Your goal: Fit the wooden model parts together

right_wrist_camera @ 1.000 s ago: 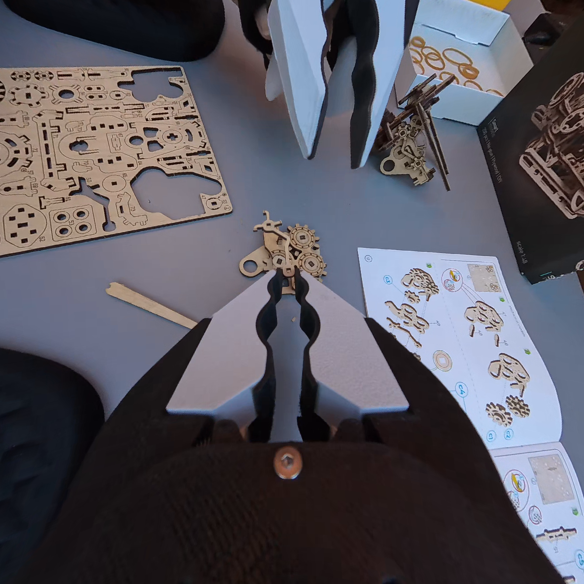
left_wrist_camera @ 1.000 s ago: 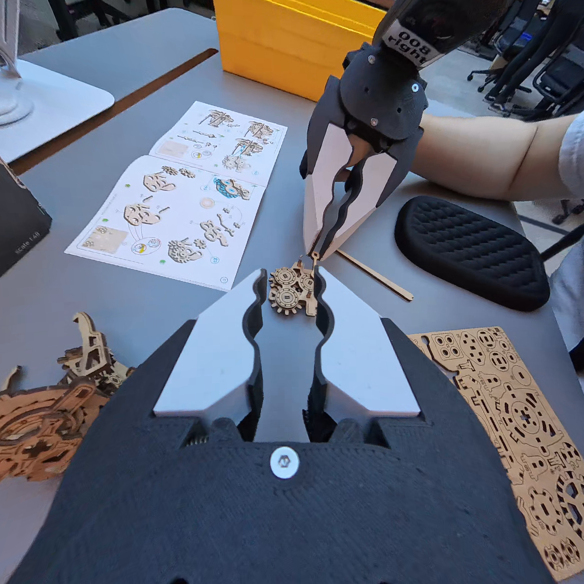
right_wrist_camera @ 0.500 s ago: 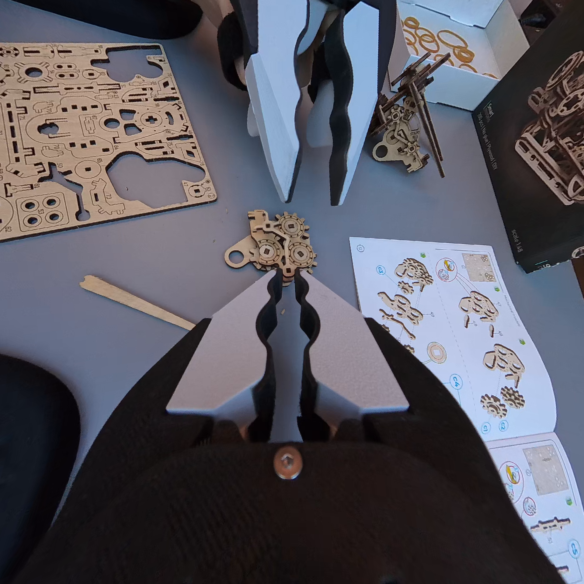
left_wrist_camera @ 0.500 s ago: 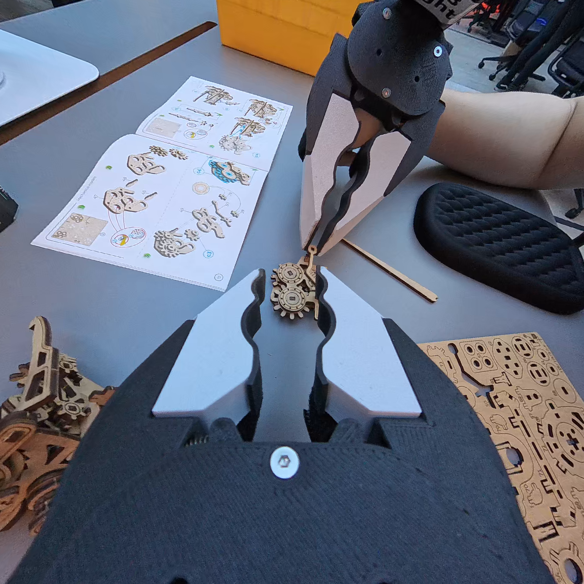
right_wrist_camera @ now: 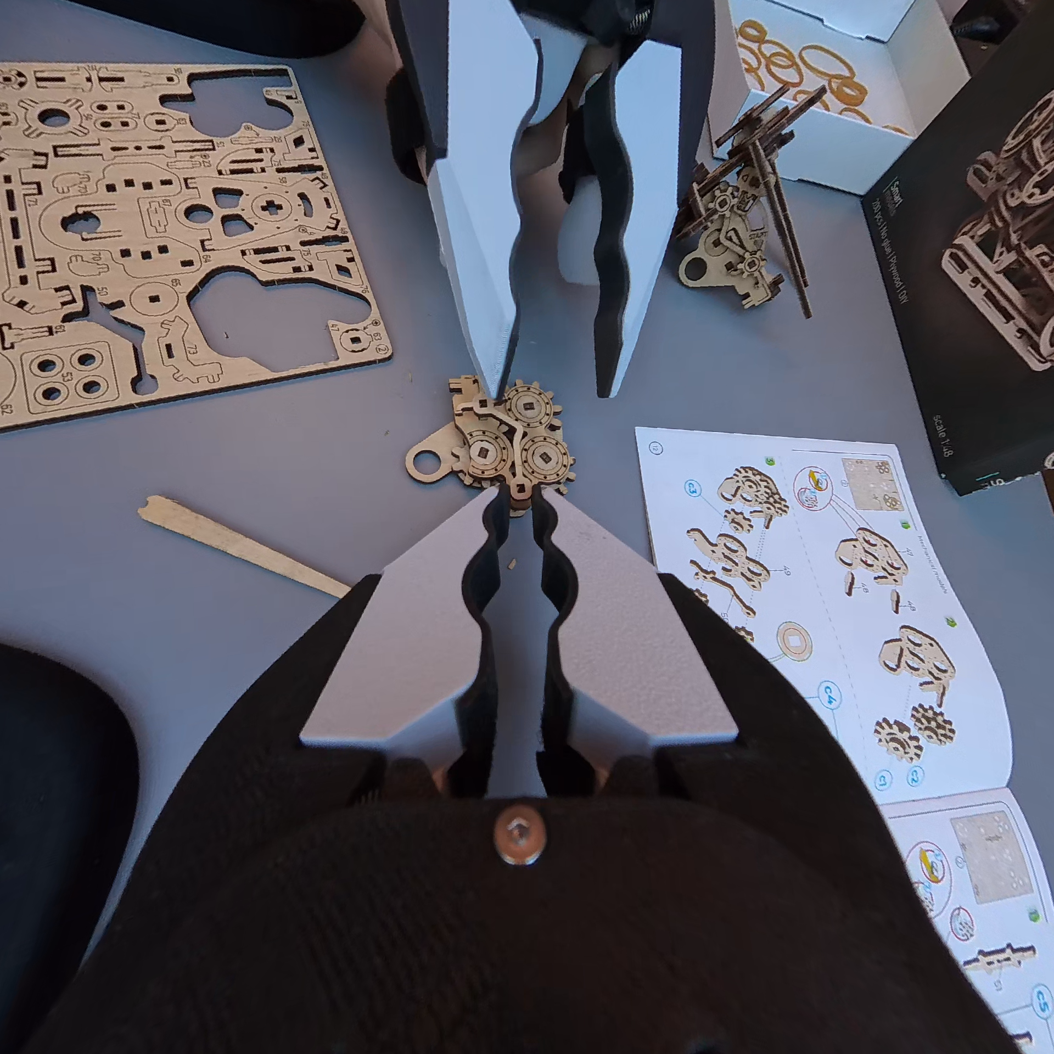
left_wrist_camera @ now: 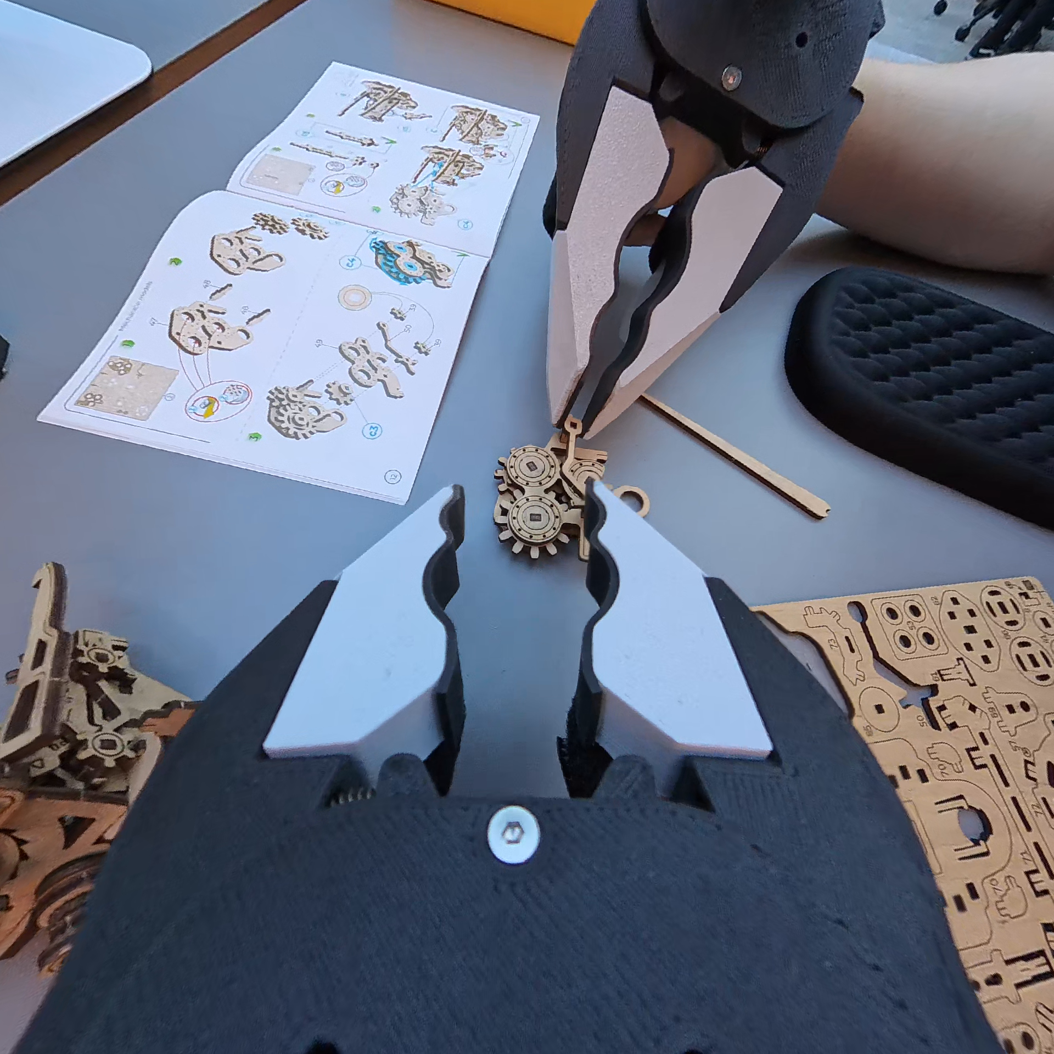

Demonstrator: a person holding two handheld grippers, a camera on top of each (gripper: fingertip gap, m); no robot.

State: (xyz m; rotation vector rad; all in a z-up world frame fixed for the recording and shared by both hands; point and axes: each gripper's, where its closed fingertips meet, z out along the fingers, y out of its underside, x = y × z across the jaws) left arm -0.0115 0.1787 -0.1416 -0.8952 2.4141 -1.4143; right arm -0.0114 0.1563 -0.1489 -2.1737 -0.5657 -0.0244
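Observation:
A small wooden gear assembly (left_wrist_camera: 536,502) with three toothed wheels lies flat on the grey table (left_wrist_camera: 171,542). It also shows in the right wrist view (right_wrist_camera: 502,445). My right gripper (right_wrist_camera: 519,499) is shut on a small tab at the assembly's near edge. In the left wrist view it comes down from above (left_wrist_camera: 576,425). My left gripper (left_wrist_camera: 525,496) is open, with its fingers on either side of the assembly's near end. In the right wrist view (right_wrist_camera: 550,392) one of its fingertips (right_wrist_camera: 495,382) touches the assembly's far end and nothing is held.
A laser-cut wooden parts sheet (right_wrist_camera: 159,228) and a thin wooden stick (right_wrist_camera: 239,542) lie left. An open instruction booklet (right_wrist_camera: 827,599) lies right. Beyond are a part-built model (right_wrist_camera: 736,228), a white box of rings (right_wrist_camera: 827,85) and a black carton (right_wrist_camera: 981,256). A black pad (left_wrist_camera: 941,388) and a forearm (left_wrist_camera: 941,171) are near. My left and right fingertips are right by each other. Left tips and right tips are each some 9 cm from the thin wooden stick (right_wrist_camera: 239,542). It turns up in the left wrist view (left_wrist_camera: 763,472) as well.
The gear assembly went from tilted up to lying flat. My left gripper came down close over it and opened a little wider. My right gripper stayed at the assembly's tab.

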